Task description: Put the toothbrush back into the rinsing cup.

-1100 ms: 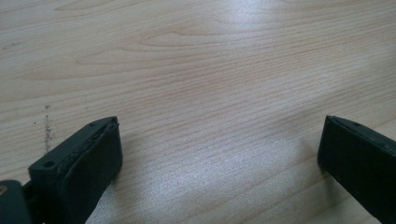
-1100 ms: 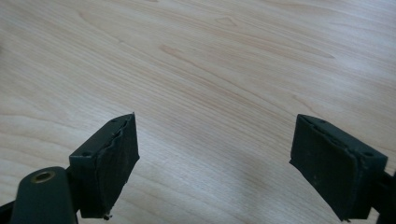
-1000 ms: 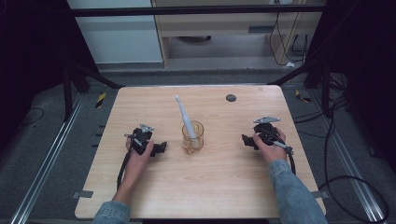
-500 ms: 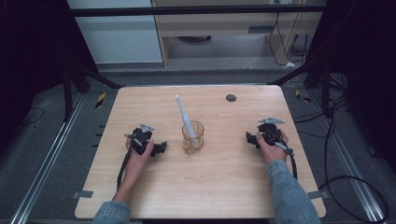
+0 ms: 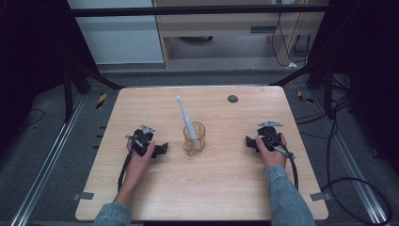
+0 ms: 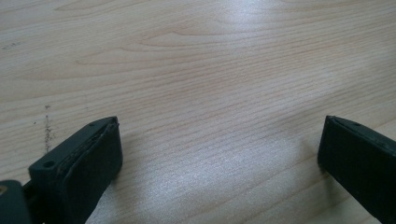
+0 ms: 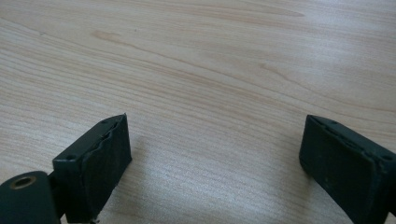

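Right gripper (image 5: 248, 141) edged slightly nearer, jaws just widened, nothing between them. Left gripper (image 5: 162, 149) unmoved, jaws wide, empty. Toothbrush (image 5: 186, 118), probably electric, stands leaning in cup (image 5: 195, 139) mid-table. Placement looks done; hands resting either side.

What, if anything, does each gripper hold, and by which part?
Nothing. The left gripper and right gripper are both open over bare table, either side of the glass cup with the toothbrush.
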Demonstrator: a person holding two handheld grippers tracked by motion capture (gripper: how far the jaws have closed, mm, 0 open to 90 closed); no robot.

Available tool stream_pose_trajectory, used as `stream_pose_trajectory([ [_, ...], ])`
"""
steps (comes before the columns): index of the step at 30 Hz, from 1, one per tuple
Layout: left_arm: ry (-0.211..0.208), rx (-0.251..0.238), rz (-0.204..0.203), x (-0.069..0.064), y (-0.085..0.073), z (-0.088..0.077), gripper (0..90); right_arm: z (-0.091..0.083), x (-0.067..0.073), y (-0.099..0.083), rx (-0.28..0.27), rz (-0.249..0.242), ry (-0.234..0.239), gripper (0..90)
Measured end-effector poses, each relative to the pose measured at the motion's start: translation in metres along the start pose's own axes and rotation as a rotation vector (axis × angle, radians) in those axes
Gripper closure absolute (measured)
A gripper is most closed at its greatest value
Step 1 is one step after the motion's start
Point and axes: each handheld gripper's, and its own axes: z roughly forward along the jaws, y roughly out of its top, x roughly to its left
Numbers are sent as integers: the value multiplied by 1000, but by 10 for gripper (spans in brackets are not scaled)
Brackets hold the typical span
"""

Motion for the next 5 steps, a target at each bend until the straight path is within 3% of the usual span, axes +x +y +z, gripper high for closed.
stream_pose_trajectory([
  [2,0,0,1,0,0,0,0,2,1,1,16,29,-30,6],
  [5,0,0,1,0,0,0,0,2,2,0,21,56,-52,2],
])
